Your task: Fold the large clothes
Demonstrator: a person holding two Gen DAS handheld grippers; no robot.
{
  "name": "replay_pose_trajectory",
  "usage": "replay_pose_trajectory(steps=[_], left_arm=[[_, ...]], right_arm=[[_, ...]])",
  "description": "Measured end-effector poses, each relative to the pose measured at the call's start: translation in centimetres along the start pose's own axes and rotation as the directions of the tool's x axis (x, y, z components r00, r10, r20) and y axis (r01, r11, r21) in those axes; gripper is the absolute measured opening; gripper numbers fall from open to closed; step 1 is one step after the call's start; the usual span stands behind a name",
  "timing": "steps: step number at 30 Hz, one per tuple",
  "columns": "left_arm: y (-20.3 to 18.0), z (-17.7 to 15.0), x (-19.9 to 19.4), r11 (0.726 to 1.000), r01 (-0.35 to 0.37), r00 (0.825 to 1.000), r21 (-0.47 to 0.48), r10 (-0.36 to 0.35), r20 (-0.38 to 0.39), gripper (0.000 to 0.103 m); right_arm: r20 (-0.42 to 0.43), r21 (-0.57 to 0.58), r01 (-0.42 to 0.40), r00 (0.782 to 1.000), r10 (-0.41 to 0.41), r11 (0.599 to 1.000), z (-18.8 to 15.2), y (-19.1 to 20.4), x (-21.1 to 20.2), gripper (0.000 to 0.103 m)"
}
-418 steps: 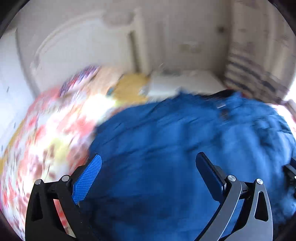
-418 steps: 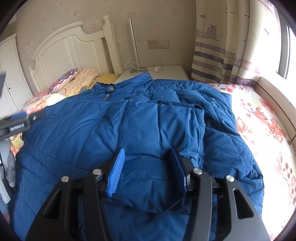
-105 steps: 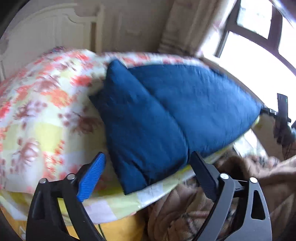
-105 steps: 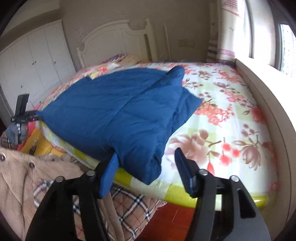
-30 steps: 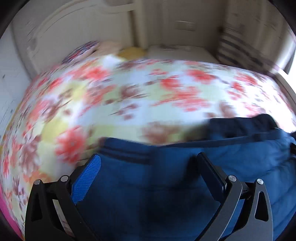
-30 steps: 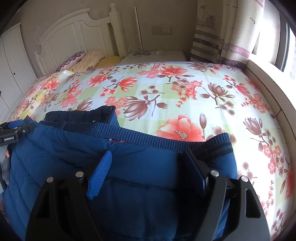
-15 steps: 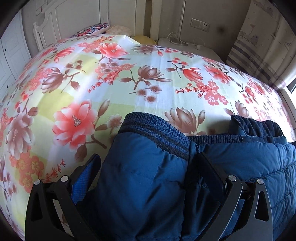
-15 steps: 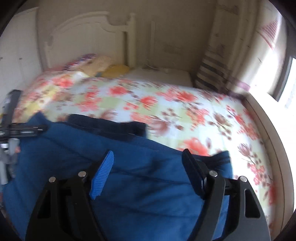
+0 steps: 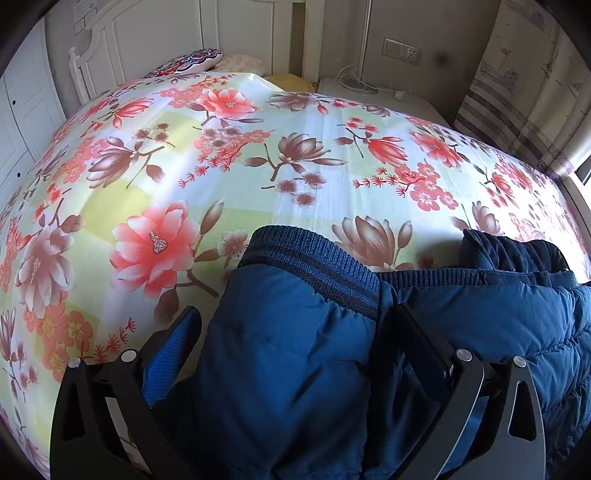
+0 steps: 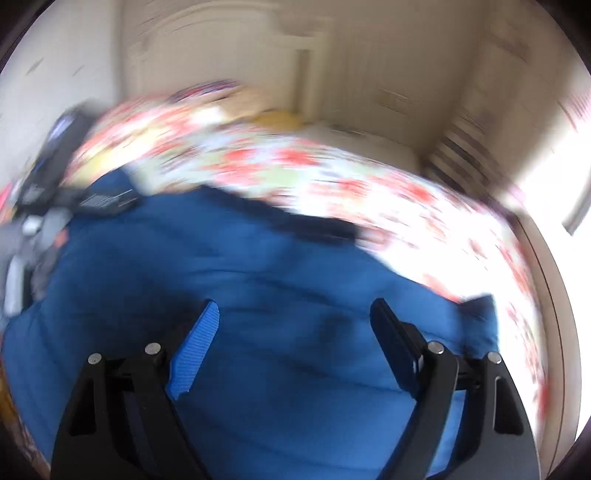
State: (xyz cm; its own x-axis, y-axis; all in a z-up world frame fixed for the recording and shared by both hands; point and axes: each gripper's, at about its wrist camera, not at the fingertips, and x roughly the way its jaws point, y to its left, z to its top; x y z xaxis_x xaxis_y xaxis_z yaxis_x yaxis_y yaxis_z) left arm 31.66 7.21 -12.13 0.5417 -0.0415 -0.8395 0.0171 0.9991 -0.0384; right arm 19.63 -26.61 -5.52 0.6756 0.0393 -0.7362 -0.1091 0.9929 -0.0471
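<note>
A blue puffer jacket (image 9: 295, 350) lies folded at the near edge of the floral bed sheet (image 9: 184, 155), its dark ribbed hem (image 9: 314, 258) facing the headboard. My left gripper (image 9: 291, 325) is open, its fingers on either side of the folded jacket corner. In the blurred right wrist view the jacket (image 10: 277, 295) fills the lower half, and my right gripper (image 10: 293, 321) is open above it, holding nothing. The left gripper shows there at the jacket's far left (image 10: 55, 184).
A white headboard (image 9: 184, 33) and pillows (image 9: 192, 61) are at the far end of the bed. A white nightstand (image 9: 369, 92) stands beside it, under a wall socket (image 9: 402, 51). Striped curtains (image 9: 517, 92) and a bright window (image 10: 554, 166) are on the right.
My left gripper has edged closer to the jacket's hem corner and stays open. My right gripper has risen and swung fast over the jacket, so its view is blurred; it remains open.
</note>
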Motion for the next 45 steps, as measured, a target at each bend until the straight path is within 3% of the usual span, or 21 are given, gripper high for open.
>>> replay_pose_trajectory(steps=[1,2,4,5,9,13,15,17,20,23,24,26,27,28,30,35,39,42,44,45], left_arm=[[0.0,0.0,0.0,1.0,0.002,1.0,-0.001,-0.002,-0.001,0.099],[0.0,0.0,0.0,1.0,0.003,1.0,-0.002,-0.003,-0.001,0.099],[0.1,0.0,0.0,1.0,0.003,1.0,-0.001,-0.003,0.0,0.099],[0.0,0.0,0.0,1.0,0.001,1.0,0.0,-0.001,0.0,0.099],[0.0,0.0,0.0,1.0,-0.002,1.0,0.002,0.002,0.0,0.099],[-0.1,0.0,0.0,1.0,-0.011,1.0,0.008,0.011,-0.001,0.099],[-0.6,0.1,-0.9,0.996,-0.079,0.997,0.037,0.078,0.018,0.099],[-1.7,-0.6,-3.8,0.984,-0.168,0.982,0.064,0.161,0.099,0.099],[-3.8,-2.4,-9.1,0.994,-0.038,0.985,0.106,0.019,0.169,0.099],[-7.0,-5.6,-12.6,0.973,0.072,0.975,0.222,-0.115,0.19,0.099],[-7.9,-6.6,-12.3,0.964,0.076,0.978,0.254,-0.122,0.172,0.099],[-9.2,-8.5,-9.9,0.956,0.015,0.991,0.294,-0.054,0.123,0.099],[-9.6,-9.3,-7.9,0.954,-0.001,0.996,0.3,-0.028,0.091,0.099],[-9.1,-9.7,-7.0,0.961,0.034,0.993,0.274,-0.064,0.103,0.099],[-8.4,-9.6,-7.0,0.968,0.059,0.992,0.245,-0.083,0.092,0.099],[-7.4,-9.6,-8.1,0.968,0.073,0.992,0.239,-0.096,0.083,0.099],[-3.2,-10.0,-11.5,0.982,0.001,0.984,0.191,-0.035,0.172,0.099],[1.2,-10.6,-9.9,0.99,-0.055,0.991,0.127,0.038,0.129,0.099],[3.3,-11.3,-8.4,0.997,0.05,0.994,0.062,-0.055,0.097,0.099],[3.9,-11.5,-8.2,0.996,0.086,0.991,0.035,-0.089,0.102,0.099]], right_arm=[[-0.02,0.065,0.036,0.999,-0.035,0.997,-0.6,-2.6,0.6,0.083],[-0.042,0.159,0.019,0.999,-0.013,0.987,-1.5,-5.6,1.6,0.083],[-0.015,0.309,-0.138,0.989,0.15,0.941,-2.8,-8.7,2.5,0.082],[-0.013,0.317,-0.149,0.987,0.161,0.937,-2.8,-8.9,2.6,0.082],[-0.059,0.202,-0.043,0.997,0.056,0.979,-2.4,-6.5,2.7,0.087],[-0.042,0.253,-0.098,0.993,0.112,0.962,-2.1,-7.5,2.7,0.086],[-0.031,0.243,-0.031,0.999,0.039,0.969,-1.8,-7.0,1.4,0.083],[0.02,0.169,-0.049,0.999,0.046,0.984,-1.4,-4.4,-1.0,0.083],[0.066,-0.032,-0.091,0.994,0.093,0.995,-1.2,1.5,-4.6,0.083],[0.038,-0.21,-0.137,0.988,0.148,0.968,-2.2,6.6,-5.9,0.084],[0.003,-0.246,-0.149,0.988,0.154,0.958,-2.7,7.8,-5.4,0.085],[-0.071,-0.318,-0.136,0.99,0.12,0.938,-4.5,9.9,-3.1,0.087],[-0.045,-0.3,-0.135,0.991,0.127,0.945,-4.9,9.7,-2.7,0.091],[-0.038,-0.263,-0.151,0.989,0.146,0.953,-5.0,9.2,-2.4,0.095],[-0.051,-0.234,-0.172,0.985,0.165,0.957,-5.0,8.6,-2.3,0.095],[-0.015,-0.183,-0.121,0.993,0.121,0.976,-4.7,6.9,-4.1,0.095],[0.021,-0.068,-0.064,0.998,0.065,0.996,-6.2,0.8,-6.4,0.095],[-0.01,0.054,-0.061,0.998,0.062,0.997,-9.1,-4.5,-5.9,0.095],[0.031,0.142,-0.161,0.987,0.159,0.977,-10.8,-6.7,-5.5,0.095],[0.035,0.138,-0.16,0.987,0.156,0.977,-11.0,-6.7,-5.5,0.095]])
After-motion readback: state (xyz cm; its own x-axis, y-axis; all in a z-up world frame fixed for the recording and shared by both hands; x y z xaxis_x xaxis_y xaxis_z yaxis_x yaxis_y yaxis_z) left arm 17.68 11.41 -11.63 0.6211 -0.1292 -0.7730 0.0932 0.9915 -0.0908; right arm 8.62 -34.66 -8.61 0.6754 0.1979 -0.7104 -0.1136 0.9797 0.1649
